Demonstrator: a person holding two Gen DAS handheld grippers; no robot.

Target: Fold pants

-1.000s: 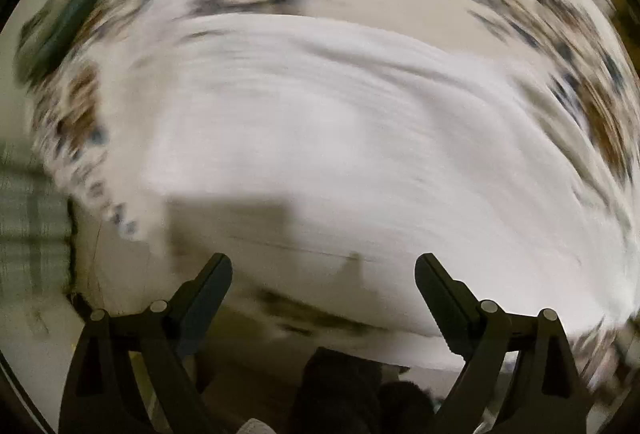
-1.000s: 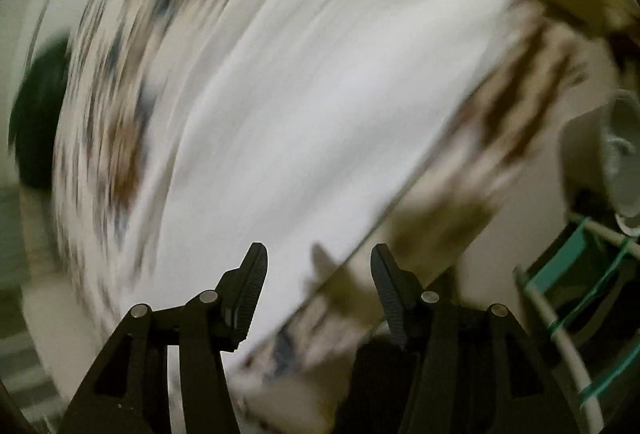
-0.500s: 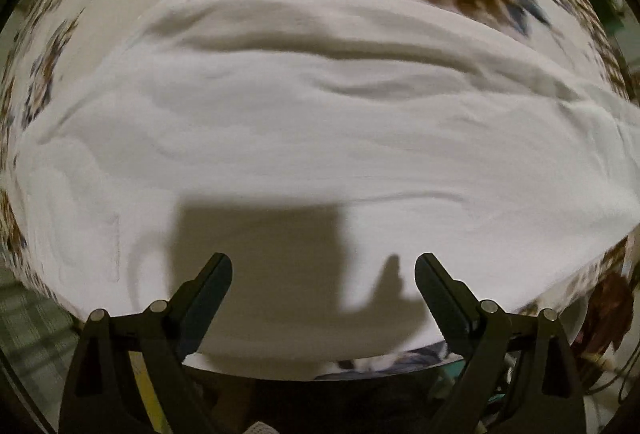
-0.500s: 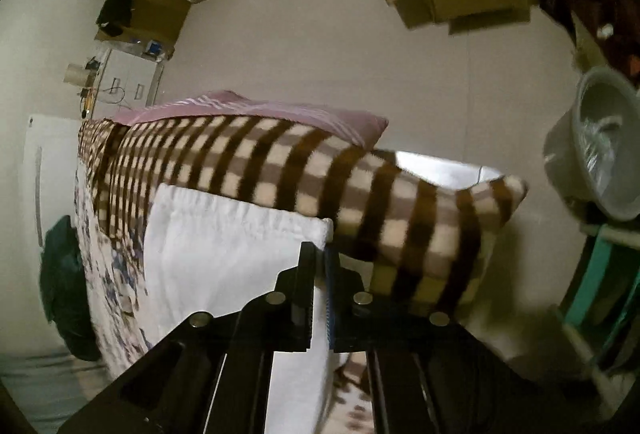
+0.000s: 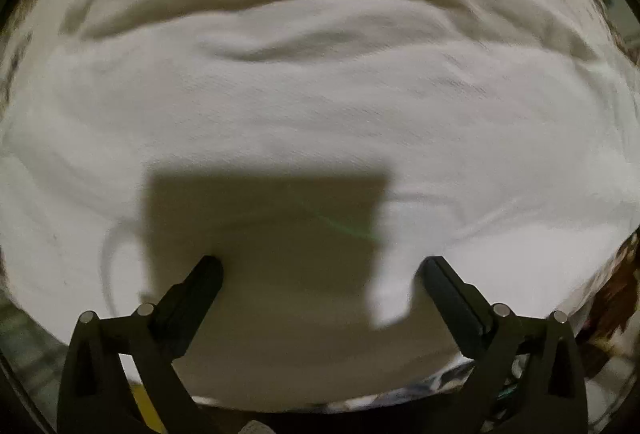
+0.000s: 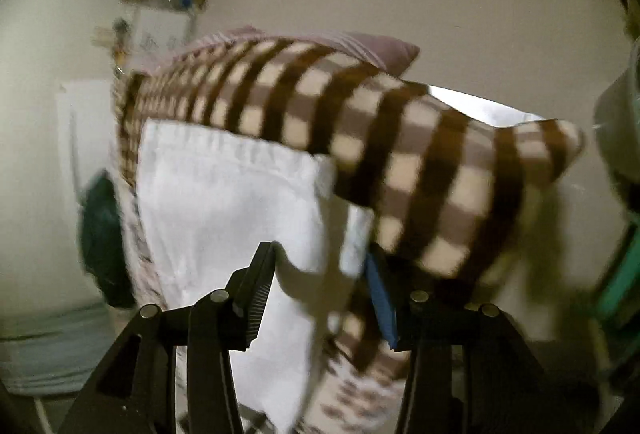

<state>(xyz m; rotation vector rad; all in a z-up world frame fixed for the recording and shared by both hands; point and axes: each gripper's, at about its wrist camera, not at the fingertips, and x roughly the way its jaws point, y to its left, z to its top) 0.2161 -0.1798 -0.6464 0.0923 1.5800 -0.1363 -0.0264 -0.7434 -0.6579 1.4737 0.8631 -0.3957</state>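
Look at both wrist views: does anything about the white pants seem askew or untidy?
Yes. In the left wrist view the white pants are not smooth: a long ridge and a smaller wrinkle cross the far part. In the right wrist view, their far end lies against the brown checked pillow. Both the left gripper and right gripper are open.

Left tool (image 5: pixel 320 266): both fingers spread wide apart, tips pointing forward and slightly inward, nothing between them; the black finger (image 5: pixel 192 298) on the left side of the view and its mate on the right sit symmetrically at the bottom of the frame. Right tool (image 6: pixel 322 274): fingers parted with a clear gap, gripping nothing; ribbed pad visible on the left-side finger (image 6: pixel 256 290), blue pad on the other. View is motion-blurred, fingers themselves sharp.
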